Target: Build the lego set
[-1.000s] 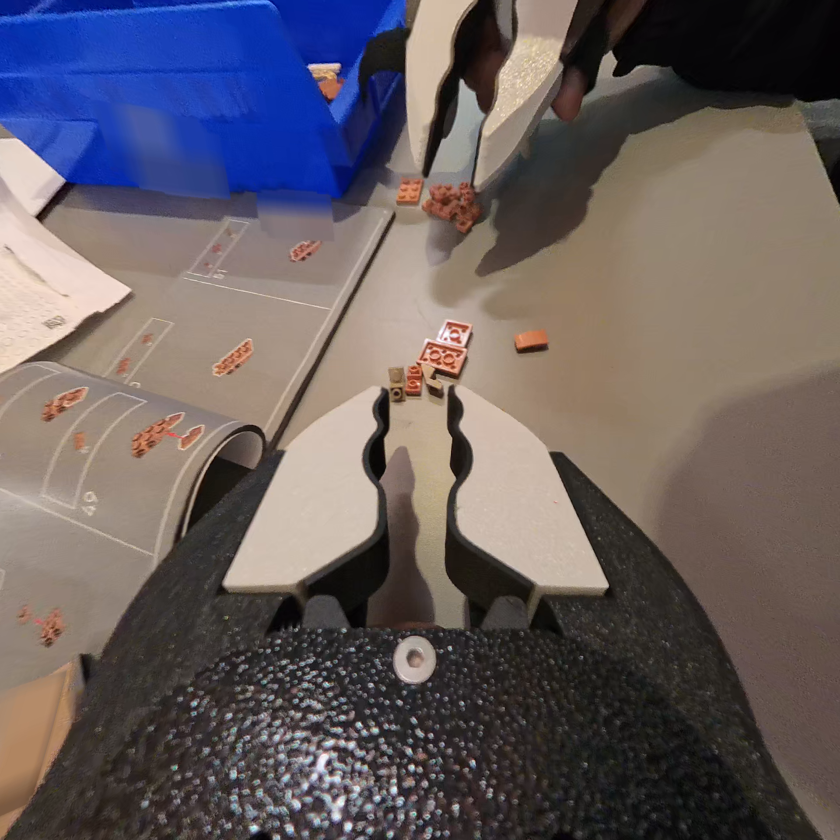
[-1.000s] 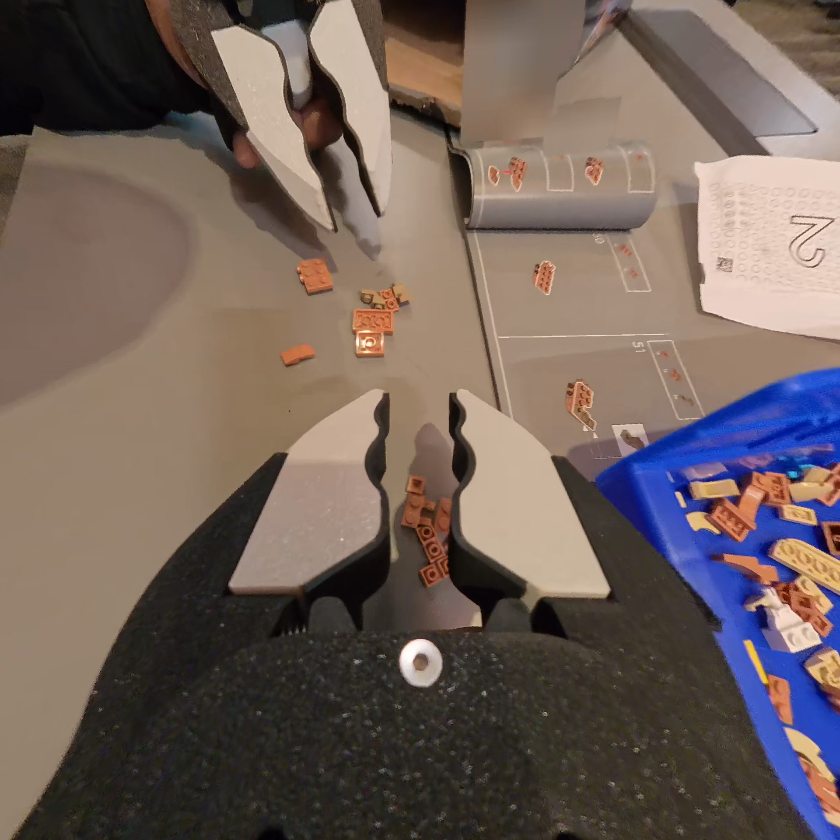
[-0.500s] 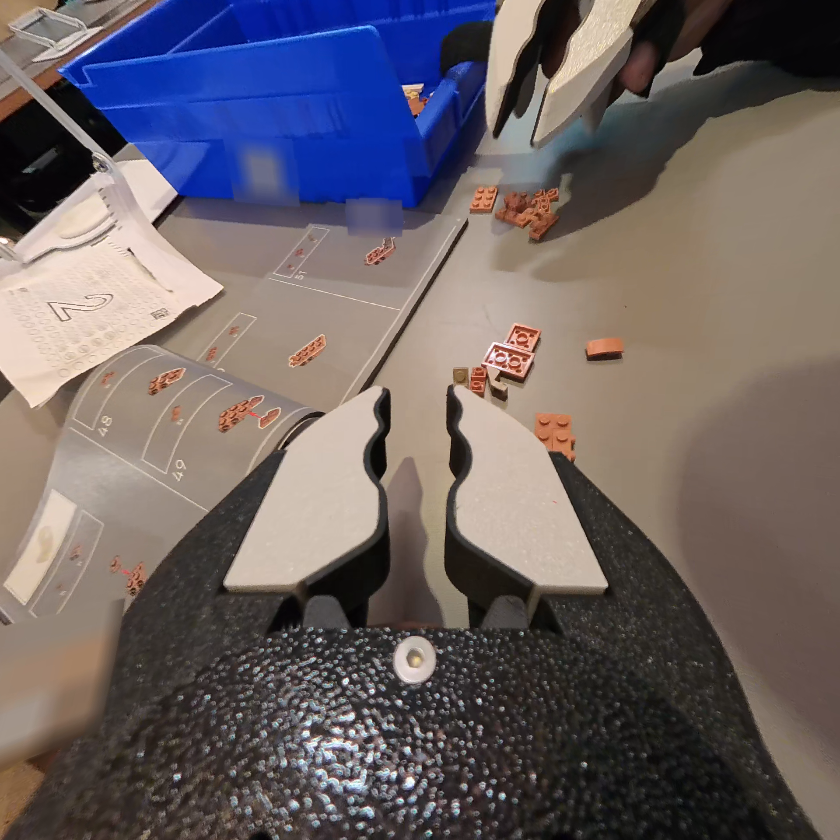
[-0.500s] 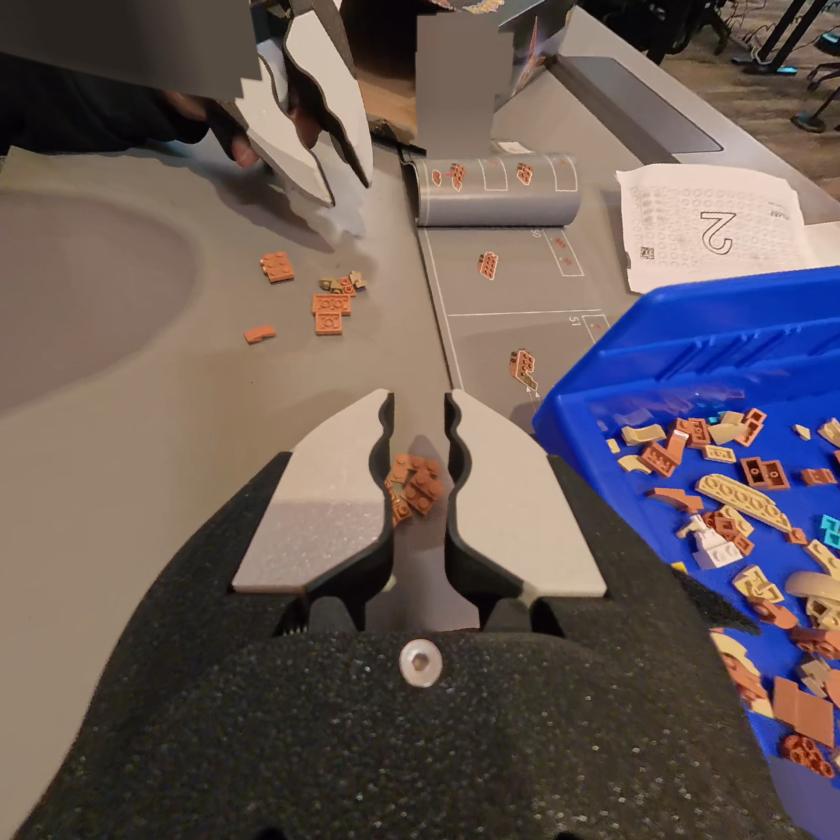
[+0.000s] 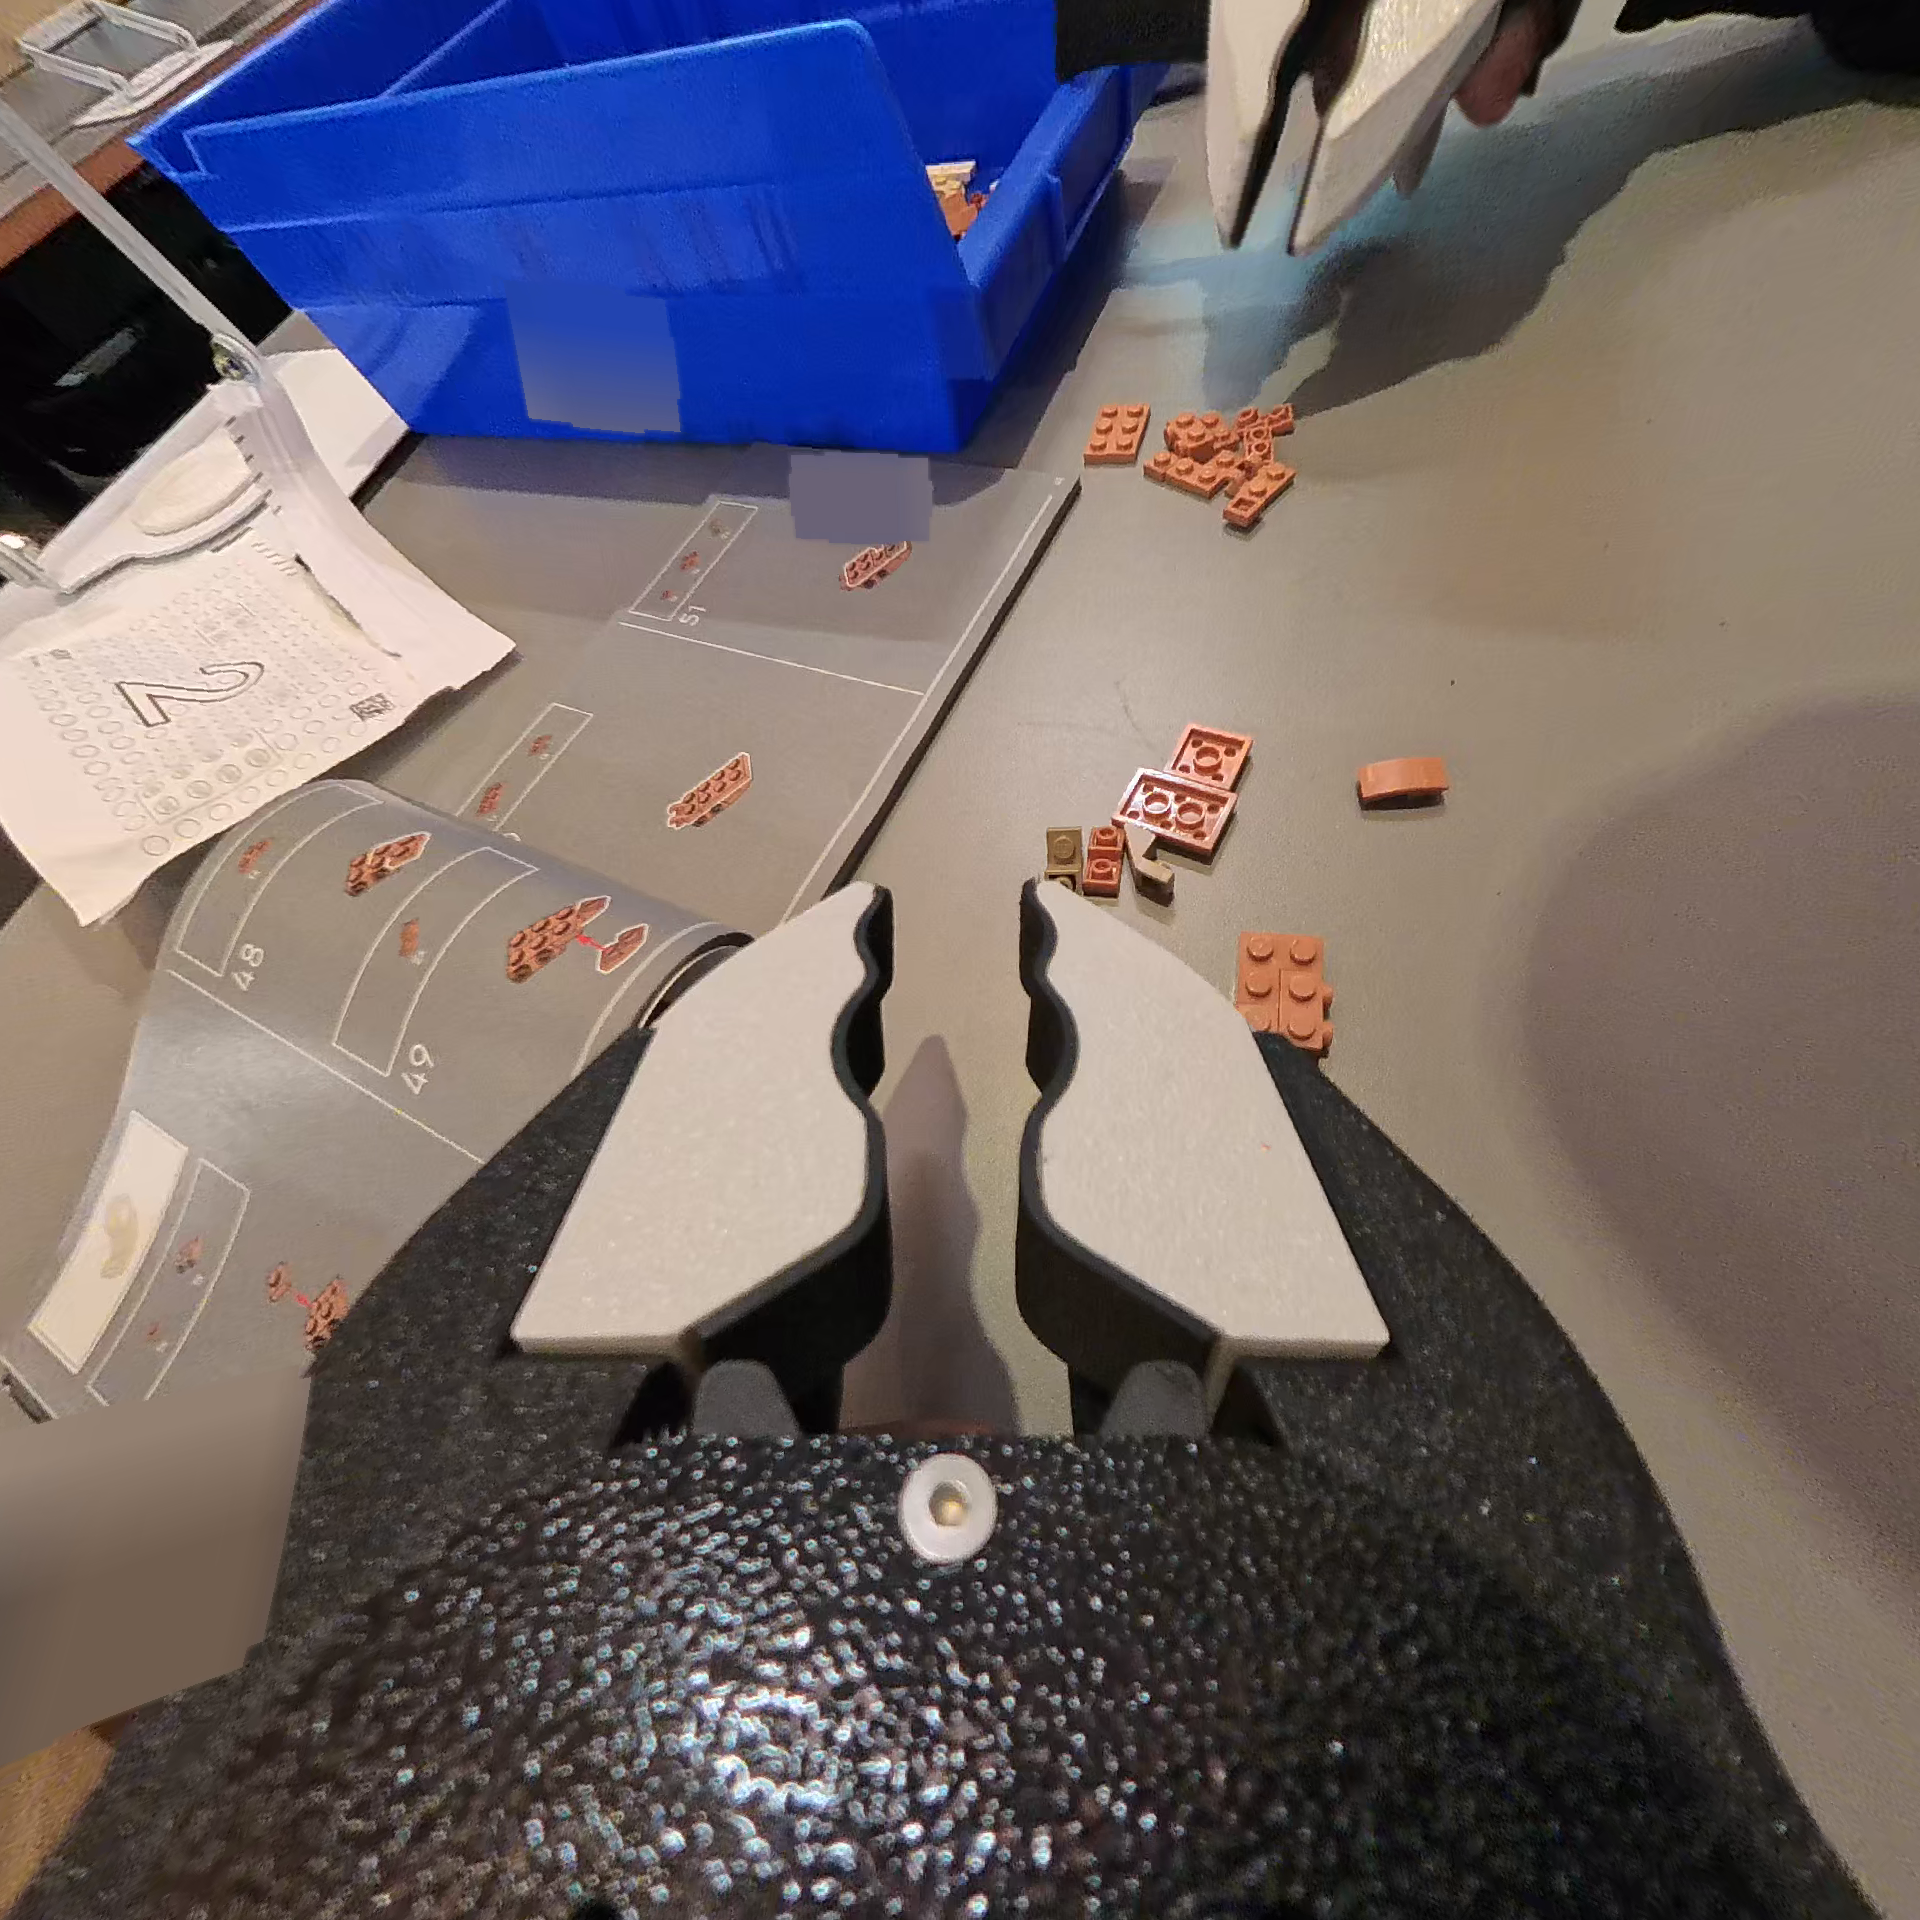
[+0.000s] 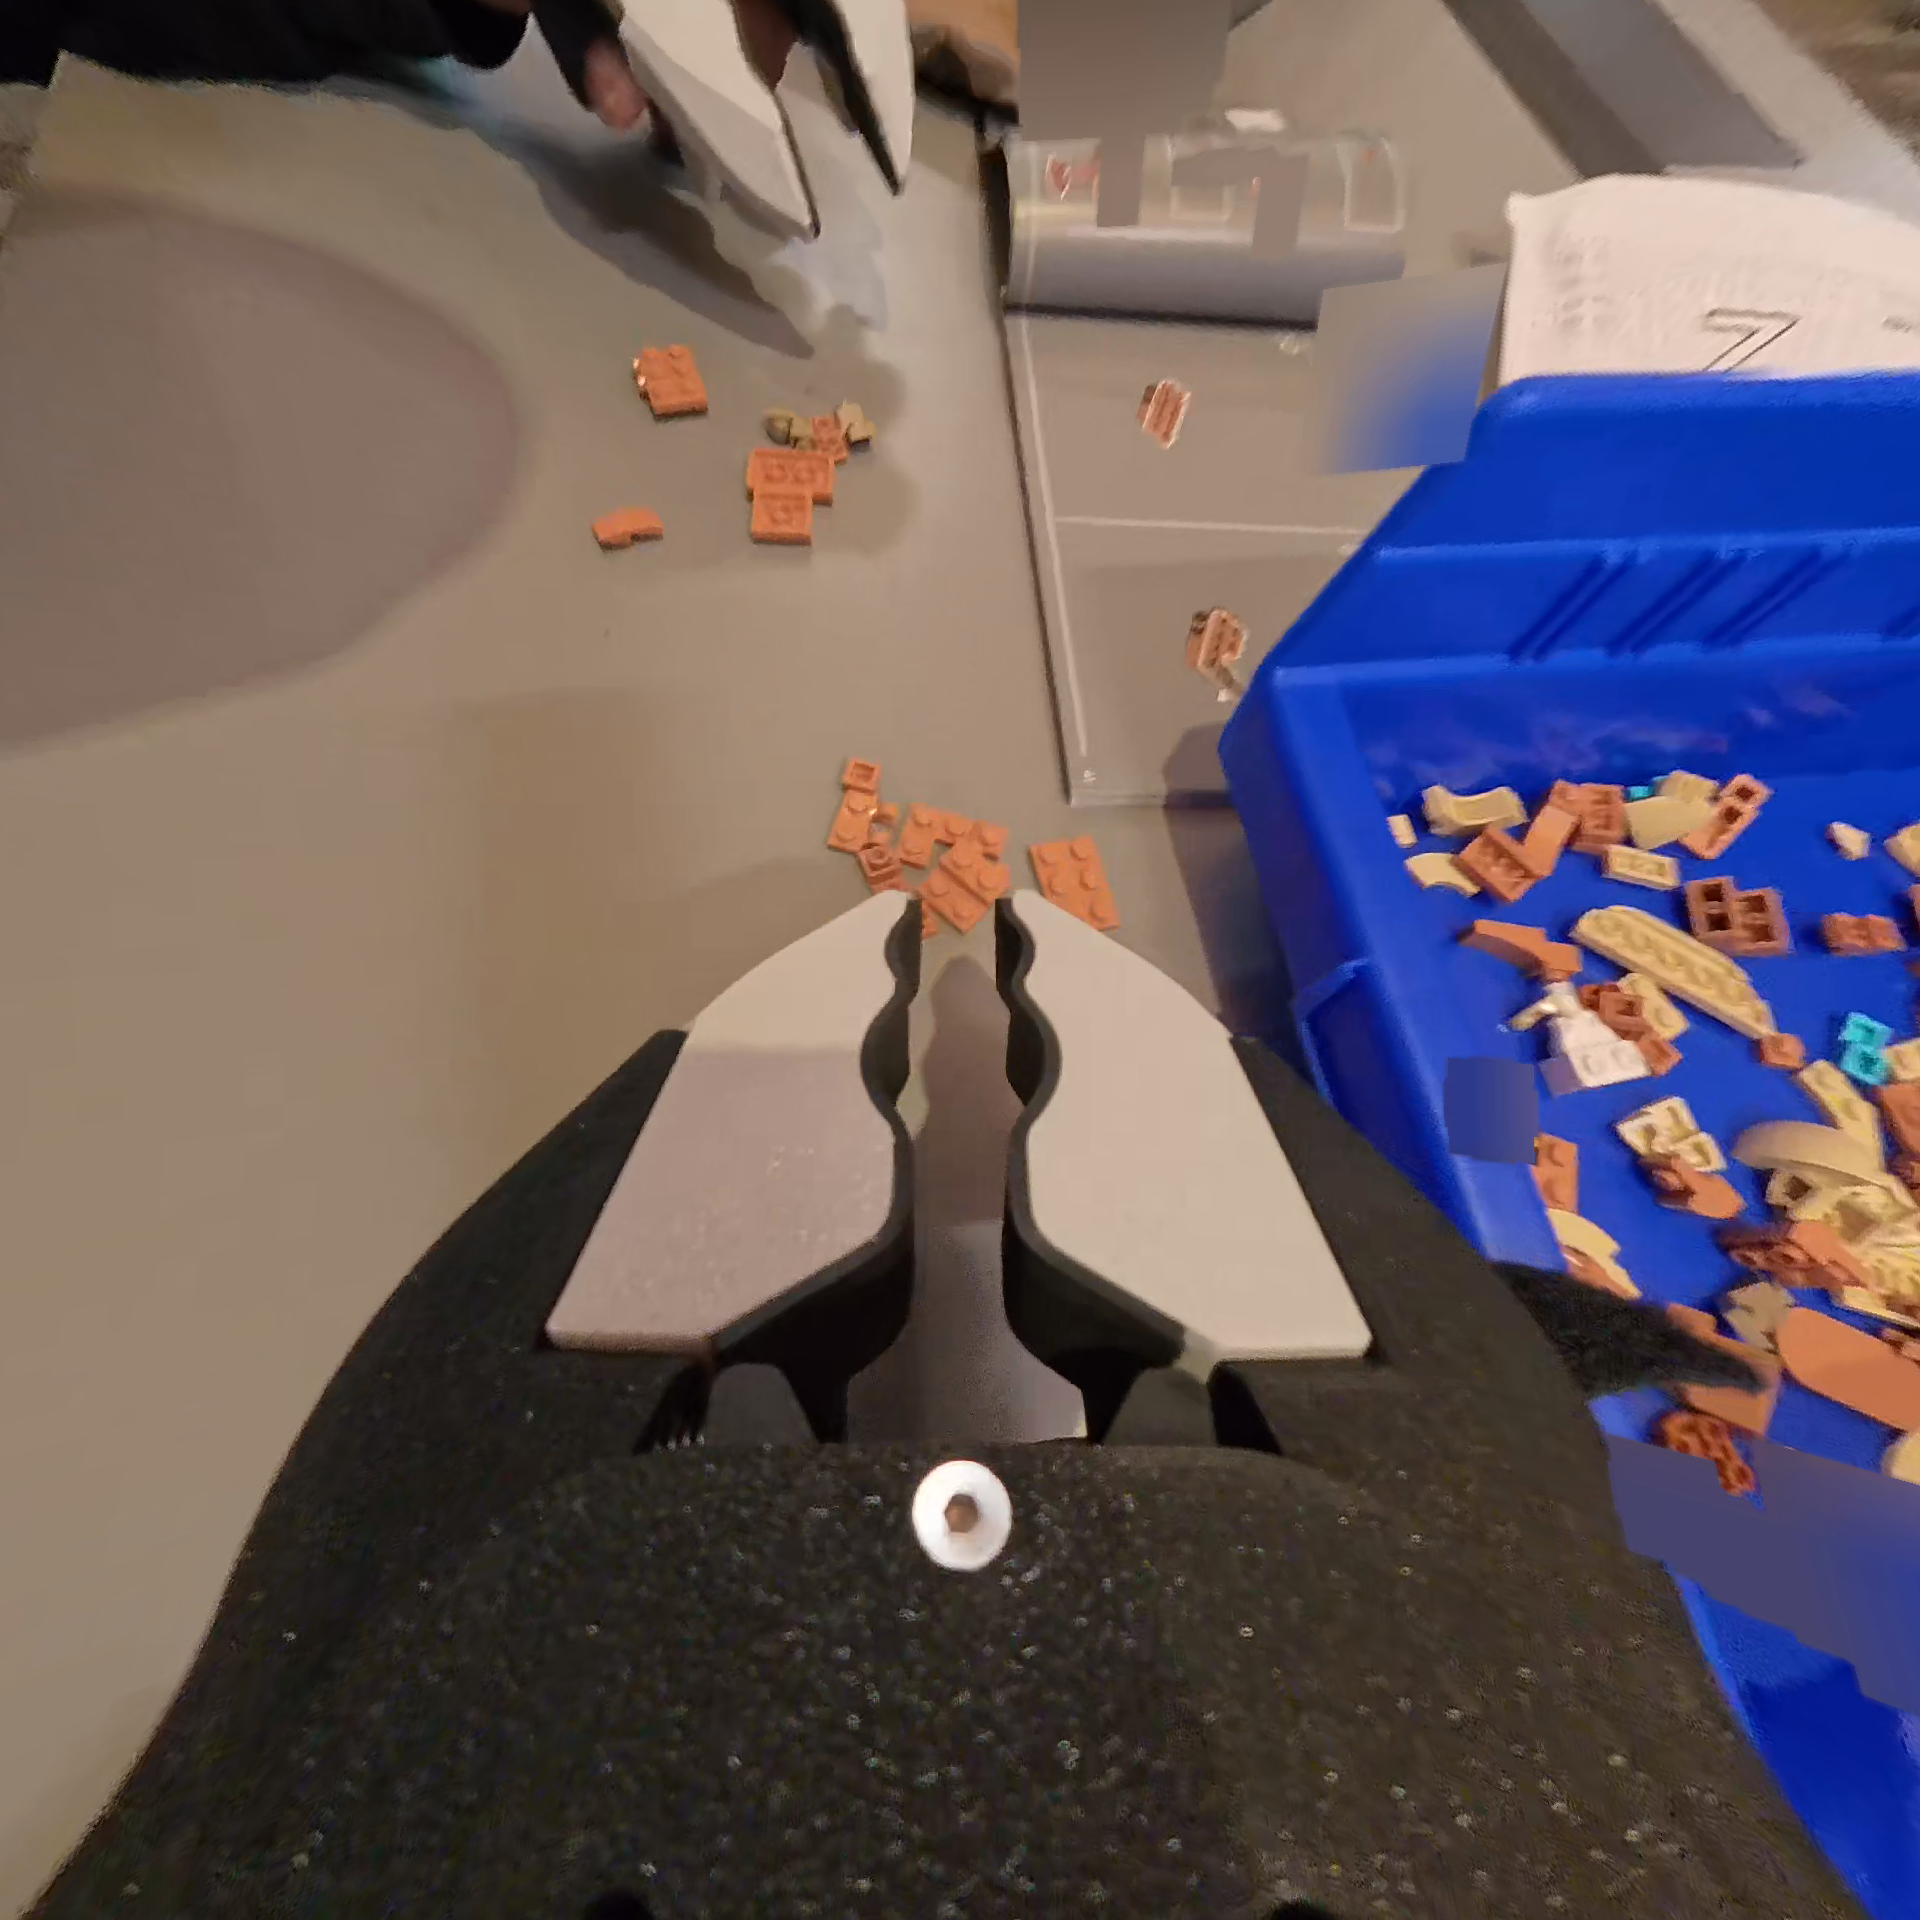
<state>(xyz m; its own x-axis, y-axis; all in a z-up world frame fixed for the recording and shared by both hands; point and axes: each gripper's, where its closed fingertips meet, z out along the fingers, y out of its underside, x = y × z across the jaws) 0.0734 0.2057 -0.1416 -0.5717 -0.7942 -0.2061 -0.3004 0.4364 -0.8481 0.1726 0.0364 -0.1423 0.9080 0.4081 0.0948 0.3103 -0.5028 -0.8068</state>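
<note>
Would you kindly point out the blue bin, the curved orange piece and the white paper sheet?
blue bin [image 5: 727,343], left wrist view, front wall.
curved orange piece [image 5: 1401,779], left wrist view, its top.
white paper sheet [image 5: 208,717], left wrist view, its middle.

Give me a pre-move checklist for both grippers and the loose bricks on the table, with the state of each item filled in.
1. Left gripper empty, jaws apart: ok.
2. Right gripper empty, narrow gap between its fingers: ok.
3. Orange brick pile lies just beyond the right fingertips, untouched: ok.
4. Small brown and tan pieces by the left gripper's right fingertip, contact: cannot tell.
5. Blue bin close beside the right gripper, not touching: ok.
</note>
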